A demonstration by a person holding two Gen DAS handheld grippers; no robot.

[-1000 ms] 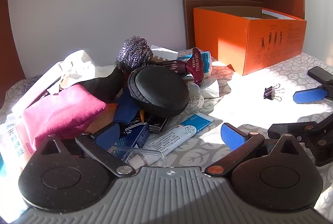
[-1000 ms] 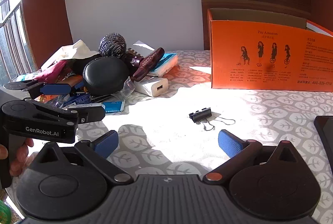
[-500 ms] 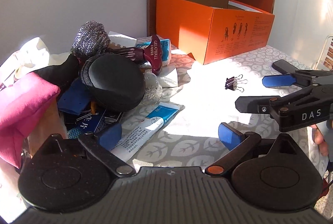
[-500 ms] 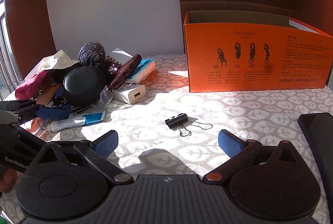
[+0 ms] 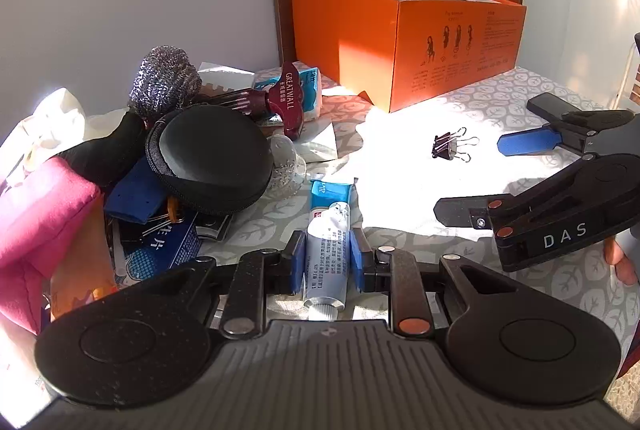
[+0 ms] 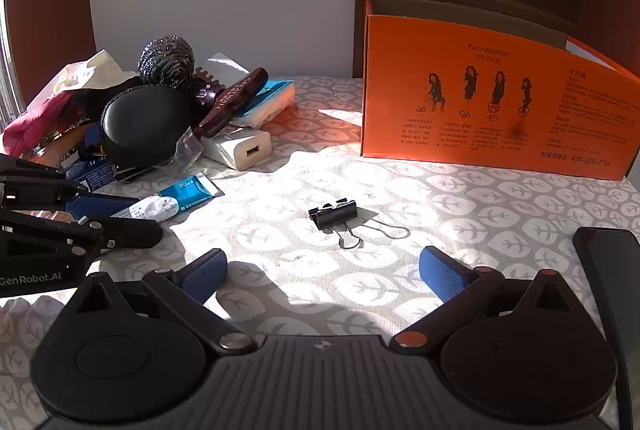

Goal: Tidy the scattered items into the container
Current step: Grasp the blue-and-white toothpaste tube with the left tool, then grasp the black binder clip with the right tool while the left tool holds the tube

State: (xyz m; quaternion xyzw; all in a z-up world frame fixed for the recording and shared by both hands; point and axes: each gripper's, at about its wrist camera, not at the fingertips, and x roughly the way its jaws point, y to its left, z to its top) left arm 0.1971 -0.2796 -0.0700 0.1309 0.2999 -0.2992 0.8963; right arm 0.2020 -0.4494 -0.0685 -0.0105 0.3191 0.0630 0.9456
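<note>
Listing from the left: a heap of scattered items sits on the far-left part of the bench, none of it yet moved. Heap contents: pink cloth pouch, white cloth, steel scourer, round black zip case, blue printed packets, maroon-handled tool, blue-and-white tissue pack, white charger block, clear plastic wrapper.

Next item, at the near edge of the heap: white-and-blue tube. Status: in hand. The left gripper has its fingers closing on the tube, one blue pad at each side of the tube body, which still lies on the bench. This looks like the first item of the sort being picked up.

Centre: black binder clip, alone on the patterned cloth, untouched. The right gripper hovers near it with fingers spread wide and nothing between them; the clip lies just beyond the pads.

Far right: orange cardboard box, open-topped, standing at the back wall, well apart from the heap. Its inside is mostly hidden; whether anything is stored cannot be told.

Near right edge: dark flat object, unidentified.

Judged progress: barely begun; nearly everything remains to be carried across.
</note>
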